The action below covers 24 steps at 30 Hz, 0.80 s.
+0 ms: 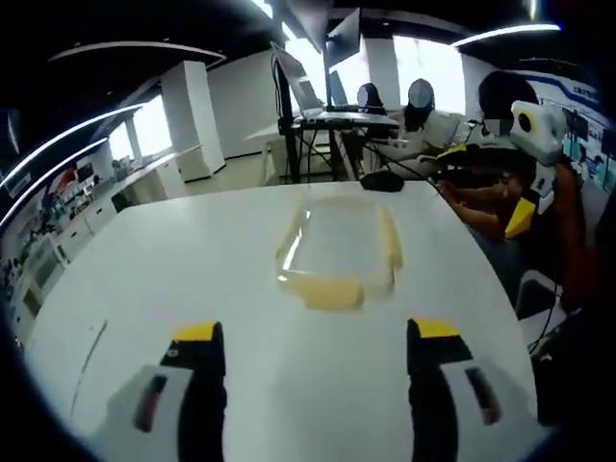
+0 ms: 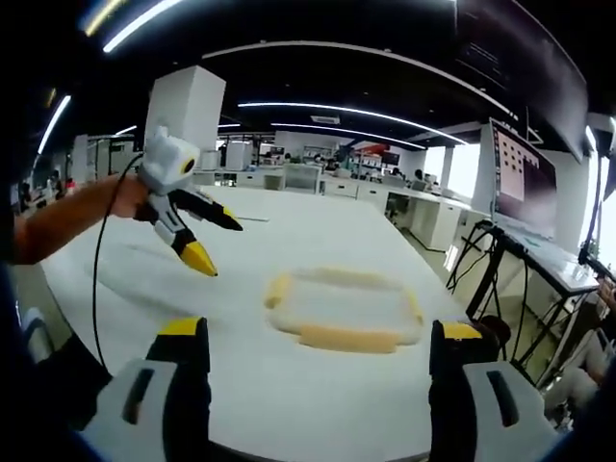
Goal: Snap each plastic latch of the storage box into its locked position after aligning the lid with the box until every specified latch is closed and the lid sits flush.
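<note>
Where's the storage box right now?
The box lies mid-table in the left gripper view, ahead of the open left gripper. In the right gripper view it sits between the open right gripper's jaws.

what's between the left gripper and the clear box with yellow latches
Nothing: in the left gripper view, bare white table separates the open left gripper from the clear plastic box with yellow latches.

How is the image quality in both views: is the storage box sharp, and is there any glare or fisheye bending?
Left gripper view: the clear storage box is soft and smeared, its yellow latches bleeding into the white table; the windows behind are blown out. Right gripper view: the box is equally blurred, ceiling light strips bow with the fisheye, and the left gripper reads sharper.
</note>
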Available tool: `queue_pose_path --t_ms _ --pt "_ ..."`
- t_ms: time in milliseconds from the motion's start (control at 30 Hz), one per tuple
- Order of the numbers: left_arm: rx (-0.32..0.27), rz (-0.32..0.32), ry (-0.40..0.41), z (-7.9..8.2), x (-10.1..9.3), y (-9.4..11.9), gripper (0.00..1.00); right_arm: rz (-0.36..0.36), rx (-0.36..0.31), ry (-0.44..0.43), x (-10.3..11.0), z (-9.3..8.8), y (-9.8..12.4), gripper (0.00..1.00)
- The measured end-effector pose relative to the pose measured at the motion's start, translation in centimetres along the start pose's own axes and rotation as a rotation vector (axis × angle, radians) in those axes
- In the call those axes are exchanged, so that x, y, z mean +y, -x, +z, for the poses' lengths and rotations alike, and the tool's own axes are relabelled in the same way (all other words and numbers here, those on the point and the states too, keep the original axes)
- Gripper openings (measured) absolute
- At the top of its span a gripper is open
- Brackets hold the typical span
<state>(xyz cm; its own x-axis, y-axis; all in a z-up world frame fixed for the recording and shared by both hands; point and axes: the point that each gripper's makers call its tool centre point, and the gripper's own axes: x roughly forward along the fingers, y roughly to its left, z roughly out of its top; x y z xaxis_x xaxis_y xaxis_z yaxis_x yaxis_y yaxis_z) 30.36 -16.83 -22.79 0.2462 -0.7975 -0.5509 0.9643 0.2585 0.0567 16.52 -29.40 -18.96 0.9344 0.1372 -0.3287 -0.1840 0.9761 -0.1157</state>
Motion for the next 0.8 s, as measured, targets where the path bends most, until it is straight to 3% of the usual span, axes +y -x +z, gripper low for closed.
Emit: queue_pose_path --t_ms 100,433,600,800 --pt "0.004 -0.016 0.023 0.2 0.0 -1.4 0.74 0.007 -0.003 0.003 0.1 0.1 -0.2 0.95" --pt "0.061 -0.067 -0.011 -0.2 -0.7 -4.6 0.71 0.014 0.004 -0.009 -0.1 -0.5 -0.5 0.94" --pt "0.056 -0.085 -0.019 -0.1 -0.4 -5.6 0.66 0.013 0.003 -0.016 -0.2 -0.6 -0.5 0.94" --pt "0.122 -0.119 -0.044 -1.0 -0.6 -6.8 0.65 0.012 0.005 -0.036 -0.5 -1.0 -0.7 0.94"
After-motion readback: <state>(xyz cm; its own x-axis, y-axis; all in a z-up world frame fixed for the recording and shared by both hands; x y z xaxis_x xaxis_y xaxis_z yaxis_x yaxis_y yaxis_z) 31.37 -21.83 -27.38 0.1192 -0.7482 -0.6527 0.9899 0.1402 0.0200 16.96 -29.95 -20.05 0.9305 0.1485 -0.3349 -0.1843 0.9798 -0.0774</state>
